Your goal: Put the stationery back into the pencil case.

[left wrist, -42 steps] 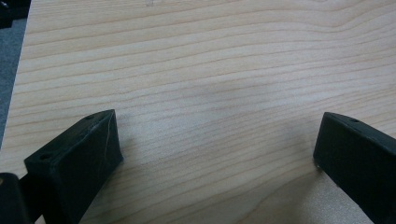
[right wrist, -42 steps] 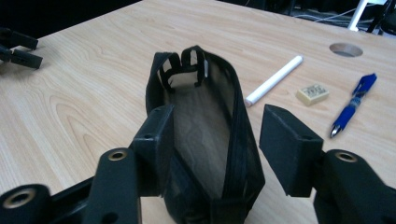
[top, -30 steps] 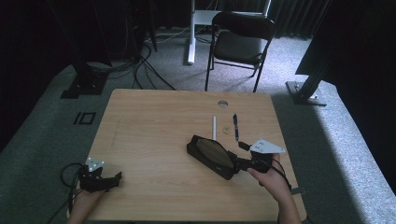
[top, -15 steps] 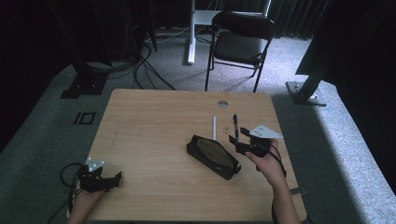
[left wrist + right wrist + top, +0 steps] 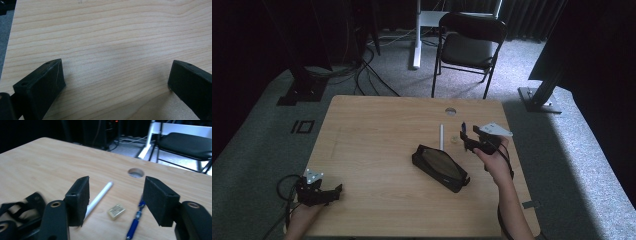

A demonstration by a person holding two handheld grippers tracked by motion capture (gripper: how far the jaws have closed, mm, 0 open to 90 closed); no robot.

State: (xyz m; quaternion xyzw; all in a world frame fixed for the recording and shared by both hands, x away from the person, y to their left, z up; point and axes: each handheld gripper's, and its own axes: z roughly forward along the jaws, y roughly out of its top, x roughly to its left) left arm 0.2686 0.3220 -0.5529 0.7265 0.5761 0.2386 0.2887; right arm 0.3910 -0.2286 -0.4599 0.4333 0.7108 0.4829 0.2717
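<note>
The left gripper (image 5: 334, 189) rests idle on the bare pale wooden table (image 5: 377, 130), jaws wide apart on nothing. The right gripper (image 5: 116, 200) hovers with jaws apart and empty. Just outside its left jaw lies a slim white plastic stylus (image 5: 98, 198); between the jaws, a small yellowish rectangular eraser (image 5: 116, 211); nearer the right jaw, a blue ballpoint pen (image 5: 136, 221). All probably light (the eraser small and slightly soft); the stiff, slippery pen is best pinched mid-barrel. A black zipped pencil case (image 5: 440, 167) waits beside.
</note>
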